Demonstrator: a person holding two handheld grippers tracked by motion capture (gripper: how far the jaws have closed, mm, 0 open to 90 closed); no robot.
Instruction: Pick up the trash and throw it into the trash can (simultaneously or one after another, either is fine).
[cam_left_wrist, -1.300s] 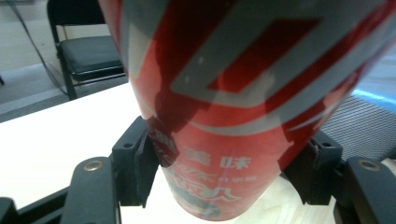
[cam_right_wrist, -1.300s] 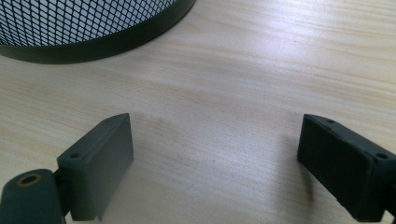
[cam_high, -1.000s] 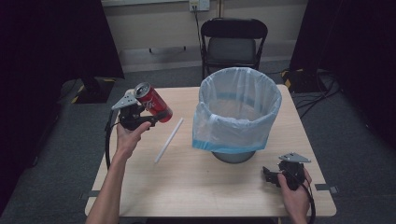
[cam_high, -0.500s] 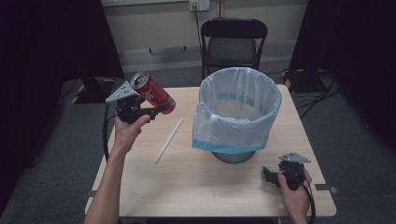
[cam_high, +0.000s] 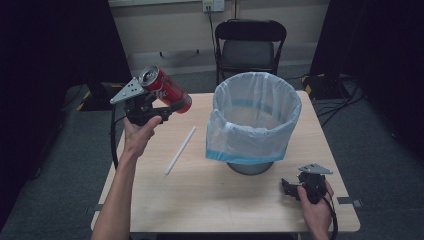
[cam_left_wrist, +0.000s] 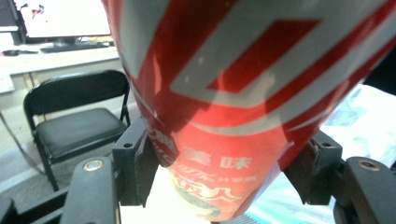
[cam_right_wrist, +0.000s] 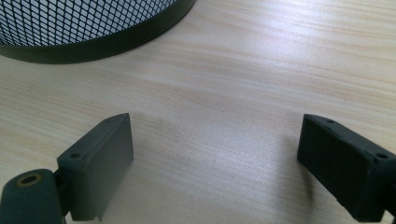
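Observation:
A red drinks can (cam_high: 165, 89) is held in the air over the table's left rear corner, tilted, its silver top toward the upper left. My left gripper (cam_high: 159, 109) is shut on the can (cam_left_wrist: 224, 107), whose red and white side sits between both jaws. A mesh waste bin with a pale blue liner bag (cam_high: 255, 120) stands at the table's middle right. My right gripper (cam_high: 287, 187) rests low on the table near the front right, open, with bare wood between its jaws (cam_right_wrist: 215, 158). The bin's black base (cam_right_wrist: 93, 42) lies just ahead of it.
A white straw (cam_high: 180, 149) lies on the wooden table (cam_high: 200, 195) left of the bin. A black folding chair (cam_high: 248, 50) stands behind the table, also seen as a chair (cam_left_wrist: 74, 121) in the left gripper view. Dark curtains flank both sides.
My left gripper has lifted the can higher and slightly leftward, tilting it more. The right gripper has stayed where it was.

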